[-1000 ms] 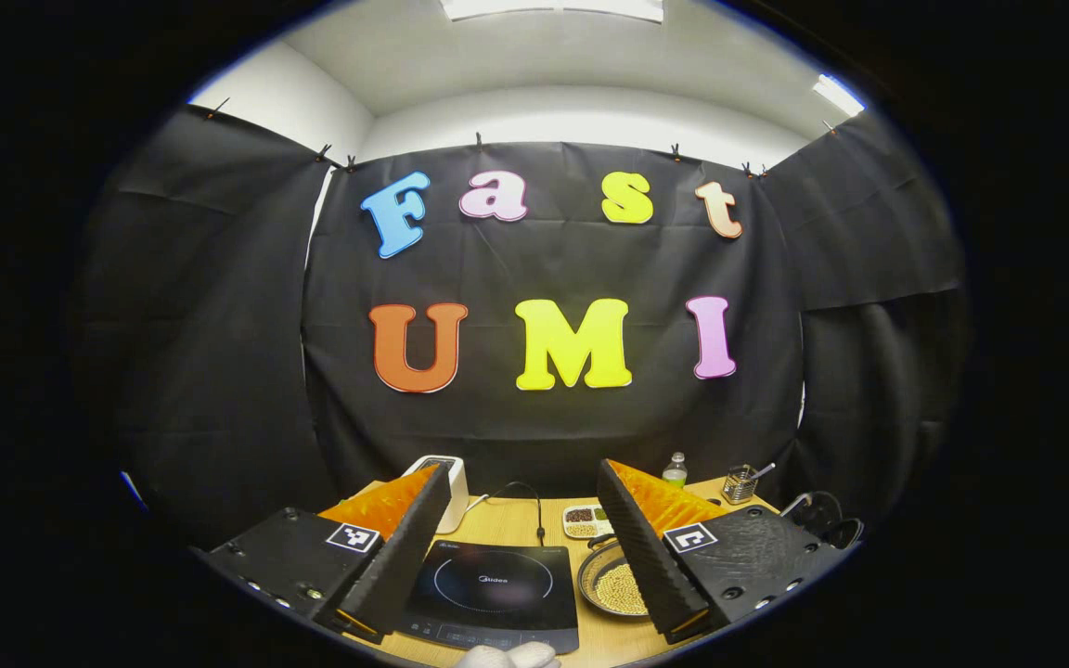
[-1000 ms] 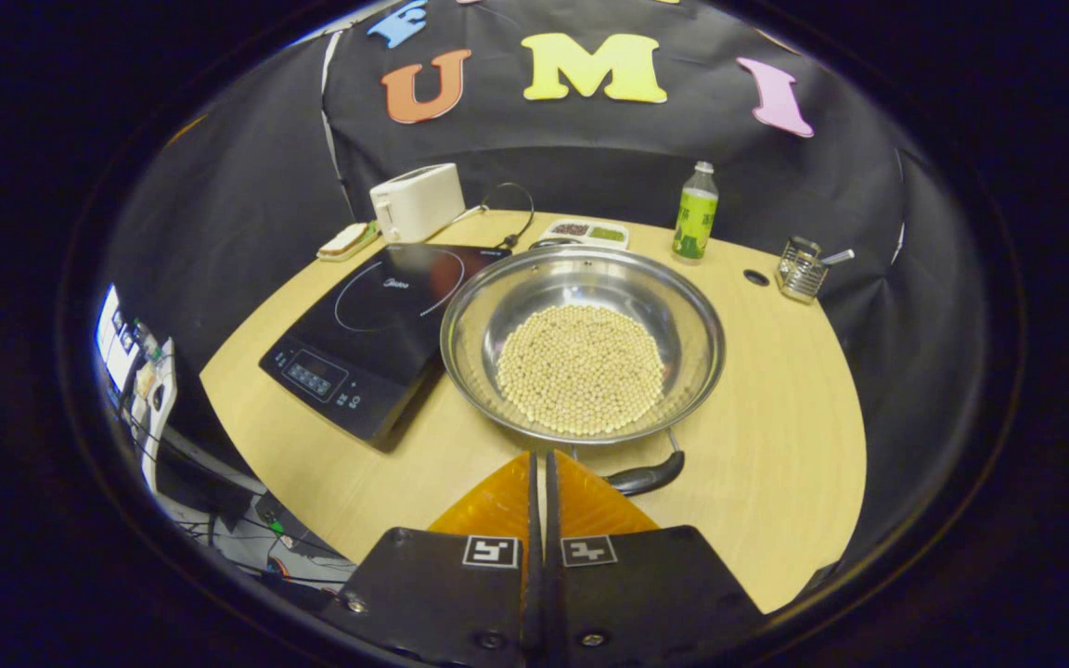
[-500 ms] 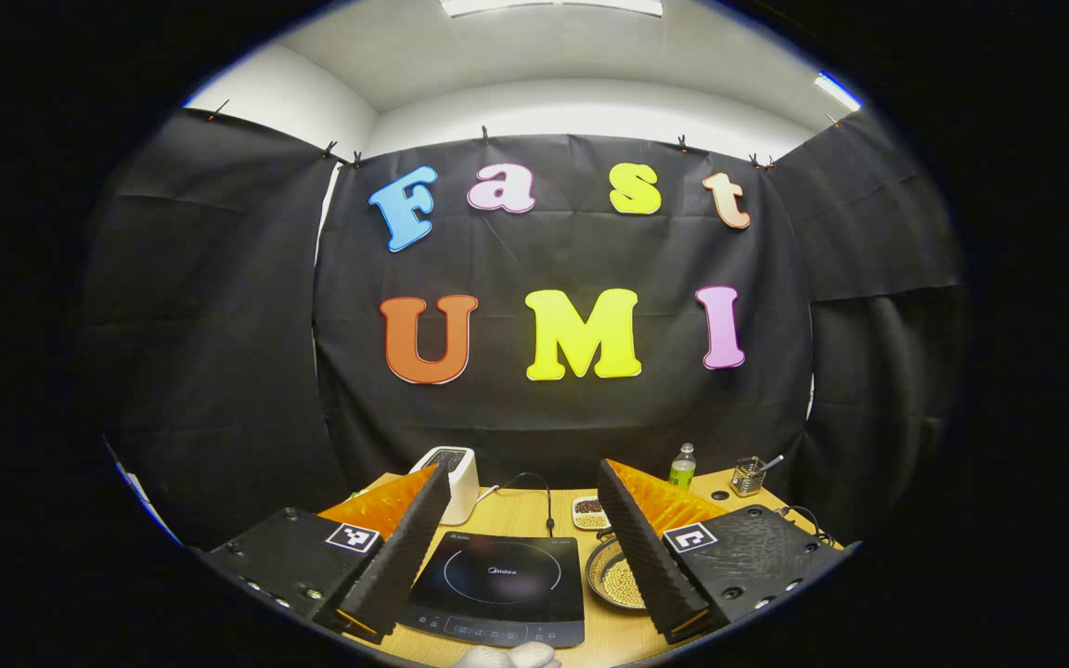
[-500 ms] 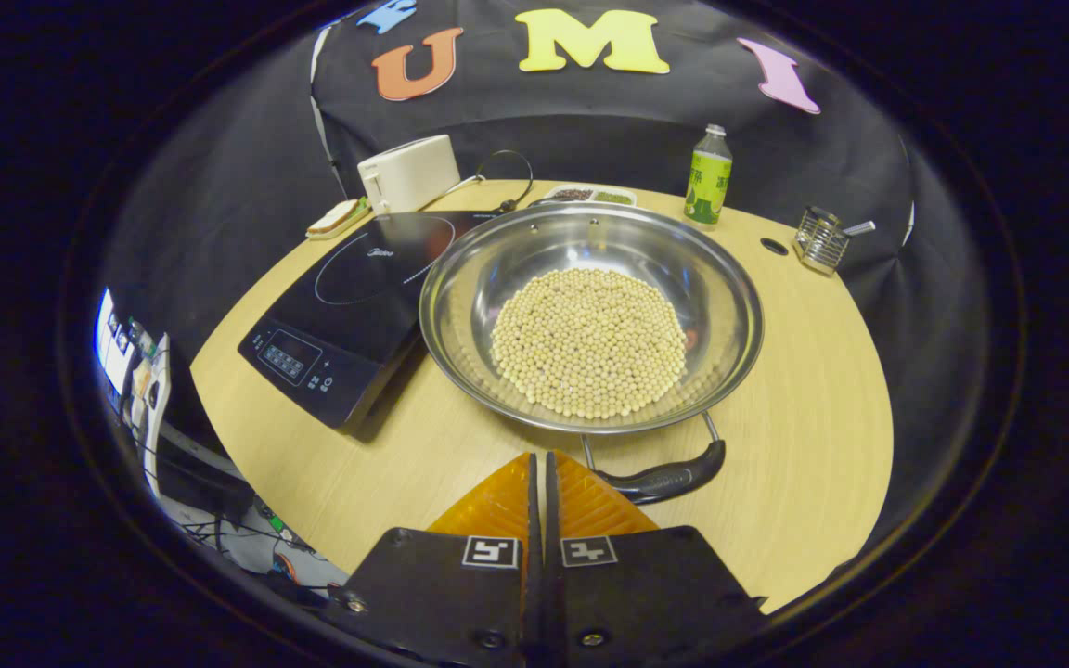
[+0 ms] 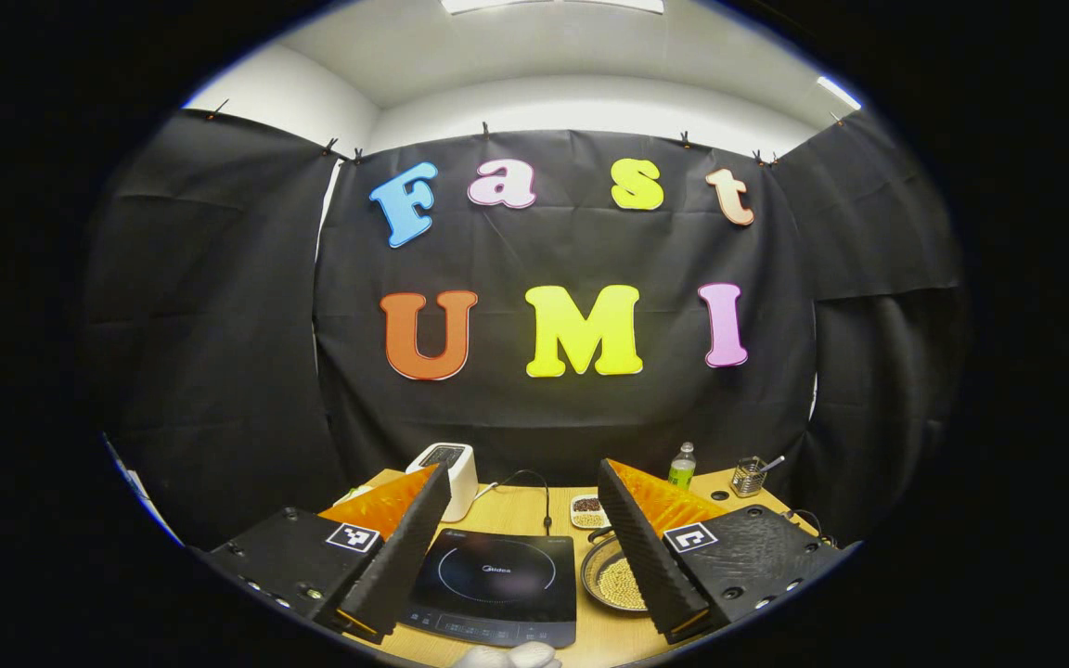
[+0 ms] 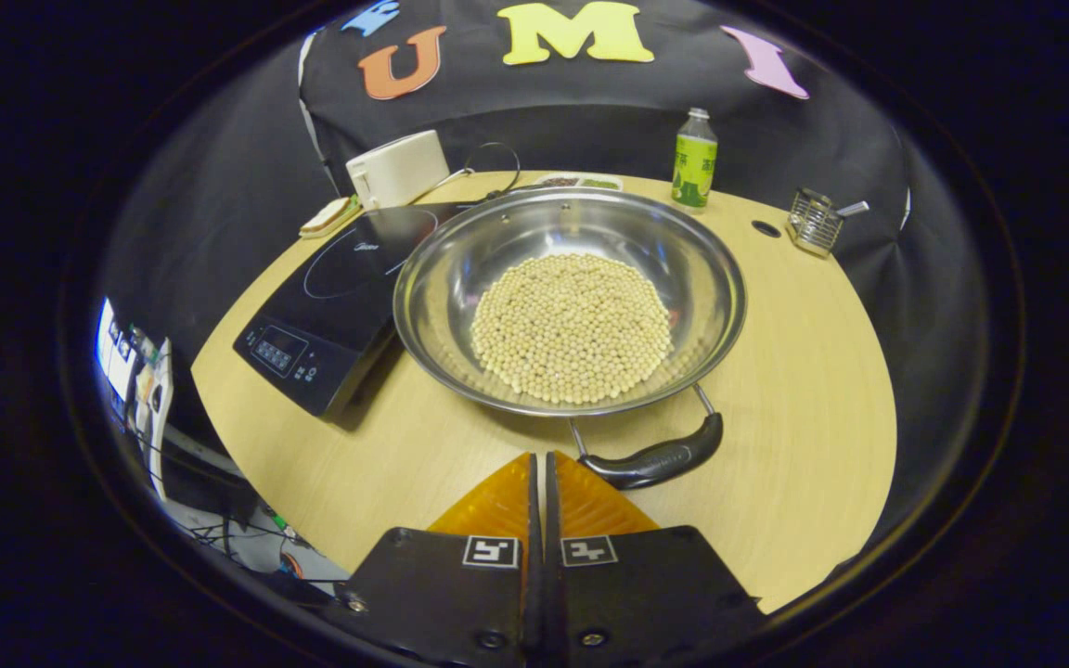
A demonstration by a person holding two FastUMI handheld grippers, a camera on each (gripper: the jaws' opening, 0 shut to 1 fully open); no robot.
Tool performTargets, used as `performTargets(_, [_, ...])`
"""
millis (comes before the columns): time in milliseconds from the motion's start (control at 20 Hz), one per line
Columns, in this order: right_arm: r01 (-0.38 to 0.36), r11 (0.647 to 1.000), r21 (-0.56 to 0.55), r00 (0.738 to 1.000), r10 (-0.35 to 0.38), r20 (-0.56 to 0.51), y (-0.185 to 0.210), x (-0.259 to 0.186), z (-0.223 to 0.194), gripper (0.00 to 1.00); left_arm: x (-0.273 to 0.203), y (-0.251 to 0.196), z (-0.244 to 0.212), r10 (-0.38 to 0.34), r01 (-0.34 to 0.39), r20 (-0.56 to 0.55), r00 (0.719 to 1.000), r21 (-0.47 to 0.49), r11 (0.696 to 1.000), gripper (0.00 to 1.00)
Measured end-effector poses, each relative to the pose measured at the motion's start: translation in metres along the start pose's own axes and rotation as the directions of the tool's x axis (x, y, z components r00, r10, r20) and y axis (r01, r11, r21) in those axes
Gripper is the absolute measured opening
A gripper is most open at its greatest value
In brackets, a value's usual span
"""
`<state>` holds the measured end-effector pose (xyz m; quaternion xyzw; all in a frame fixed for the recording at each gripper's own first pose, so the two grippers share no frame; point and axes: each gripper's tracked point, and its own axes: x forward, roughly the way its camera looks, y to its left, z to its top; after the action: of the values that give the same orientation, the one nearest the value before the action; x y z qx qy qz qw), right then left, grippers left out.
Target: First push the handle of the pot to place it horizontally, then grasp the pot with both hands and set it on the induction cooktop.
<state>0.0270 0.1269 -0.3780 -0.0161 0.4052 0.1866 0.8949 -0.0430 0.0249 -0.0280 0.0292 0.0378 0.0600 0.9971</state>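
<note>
A steel pot (image 6: 460,269) holding pale round beans sits on the wooden table, right of a black induction cooktop (image 6: 330,297). Its near handle (image 6: 655,461) is dark and points toward me, just right of my right gripper (image 6: 539,459), whose fingers are shut with nothing between them. In the left gripper view, my left gripper (image 5: 523,478) stands open and raised, well back from the table. Between its fingers lie the cooktop (image 5: 495,584) and part of the pot (image 5: 611,581).
A white toaster (image 6: 397,169) and a slice of bread (image 6: 330,215) stand behind the cooktop. A green bottle (image 6: 694,160), a small divided dish (image 6: 581,183) and a wire holder (image 6: 815,221) line the far edge of the table (image 6: 813,371). A gloved hand (image 5: 507,656) shows low.
My right gripper has drawn closer to the pot, whose near handle now shows fully just right of the fingertips. The left gripper has pulled back slightly and stays open.
</note>
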Motion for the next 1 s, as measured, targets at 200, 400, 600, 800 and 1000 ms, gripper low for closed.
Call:
performTargets(200, [0.012,1.000,0.011,1.000,-0.012,-0.004,-0.021,-0.001,0.003,0.01,0.000,-0.007,-0.004,0.008,-0.008,-0.015,1.000,-0.011,1.000,0.95])
performTargets(400, [0.016,1.000,0.009,1.000,-0.015,-0.005,-0.036,-0.001,0.006,0.01,0.000,-0.013,-0.004,0.022,-0.022,-0.021,1.000,-0.009,1.000,0.95])
performTargets(600, [0.008,1.000,-0.004,1.000,-0.008,-0.007,-0.049,0.000,0.011,0.04,-0.002,-0.019,-0.002,0.049,-0.050,-0.020,0.999,-0.004,0.999,0.95])
performTargets(800, [-0.006,1.000,-0.019,1.000,0.006,-0.013,-0.065,0.000,0.016,0.04,-0.002,-0.027,-0.002,0.087,-0.087,-0.027,0.996,-0.002,0.996,0.95])
performTargets(1000, [-0.022,0.999,-0.049,1.000,0.021,-0.021,-0.083,0.001,0.022,0.04,-0.002,-0.039,0.001,0.124,-0.124,-0.028,0.992,-0.001,0.992,0.95])
